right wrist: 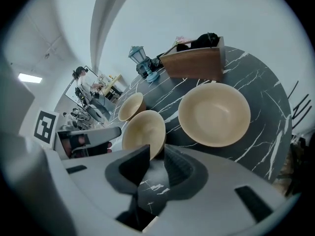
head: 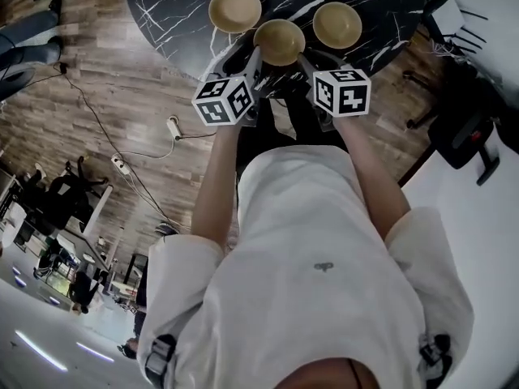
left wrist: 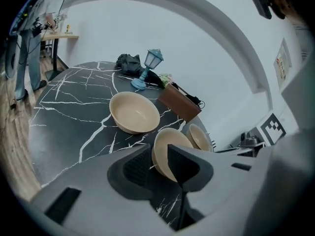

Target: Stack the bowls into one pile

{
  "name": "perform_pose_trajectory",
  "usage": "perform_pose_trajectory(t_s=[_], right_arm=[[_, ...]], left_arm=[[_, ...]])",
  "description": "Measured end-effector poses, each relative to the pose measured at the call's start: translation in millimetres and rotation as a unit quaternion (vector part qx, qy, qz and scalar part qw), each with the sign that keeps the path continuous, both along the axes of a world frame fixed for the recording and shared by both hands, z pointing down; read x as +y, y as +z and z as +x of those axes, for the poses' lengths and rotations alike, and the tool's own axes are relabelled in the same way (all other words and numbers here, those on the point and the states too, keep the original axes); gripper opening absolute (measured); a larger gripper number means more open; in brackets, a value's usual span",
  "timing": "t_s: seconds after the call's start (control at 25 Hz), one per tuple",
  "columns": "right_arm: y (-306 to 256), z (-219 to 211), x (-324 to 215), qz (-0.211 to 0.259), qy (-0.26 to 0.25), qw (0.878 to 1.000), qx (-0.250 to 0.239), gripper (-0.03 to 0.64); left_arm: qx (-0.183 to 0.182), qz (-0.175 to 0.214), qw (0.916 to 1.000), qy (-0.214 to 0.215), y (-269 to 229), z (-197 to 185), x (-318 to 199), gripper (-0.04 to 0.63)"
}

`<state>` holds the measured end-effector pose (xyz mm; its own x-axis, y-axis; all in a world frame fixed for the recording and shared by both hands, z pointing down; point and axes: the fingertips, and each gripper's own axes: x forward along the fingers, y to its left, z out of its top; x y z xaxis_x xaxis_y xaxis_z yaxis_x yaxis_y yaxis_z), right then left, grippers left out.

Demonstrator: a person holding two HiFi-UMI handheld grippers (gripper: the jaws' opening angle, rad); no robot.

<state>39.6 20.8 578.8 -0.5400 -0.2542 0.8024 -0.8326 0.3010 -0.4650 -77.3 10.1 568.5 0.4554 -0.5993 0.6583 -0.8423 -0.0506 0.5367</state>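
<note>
Three tan bowls stand on the black marble table: a left bowl, a middle bowl nearest me, and a right bowl. My left gripper reaches the middle bowl's near-left rim, and my right gripper its near-right rim. In the left gripper view the middle bowl's rim sits between the open jaws of the gripper, with a gap showing. In the right gripper view the same bowl's edge dips between the parted jaws of that gripper; I see no pad pressing.
At the table's far side stand a blue lantern, a brown wooden box and a dark bundle. A power strip with cables lies on the wood floor. A dark chair stands to the right.
</note>
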Motion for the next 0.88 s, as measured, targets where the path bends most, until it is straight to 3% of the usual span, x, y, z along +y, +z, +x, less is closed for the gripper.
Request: perform_pose_trajectory(t_s=[0.16, 0.4, 0.88], right_arm=[[7, -4, 0, -0.002, -0.017, 1.0, 0.002, 0.092], [9, -7, 1, -0.003, -0.034, 0.999, 0.004, 0.074], [0, -10, 9, -0.004, -0.065, 0.998, 0.011, 0.054]], left_arm=[[0.002, -0.007, 0.9999, 0.007, 11, 0, 6, 0.095], [0.046, -0.015, 0.9988, -0.002, 17, 6, 16, 0.094], [0.042, -0.015, 0.999, 0.004, 10, 4, 28, 0.037]])
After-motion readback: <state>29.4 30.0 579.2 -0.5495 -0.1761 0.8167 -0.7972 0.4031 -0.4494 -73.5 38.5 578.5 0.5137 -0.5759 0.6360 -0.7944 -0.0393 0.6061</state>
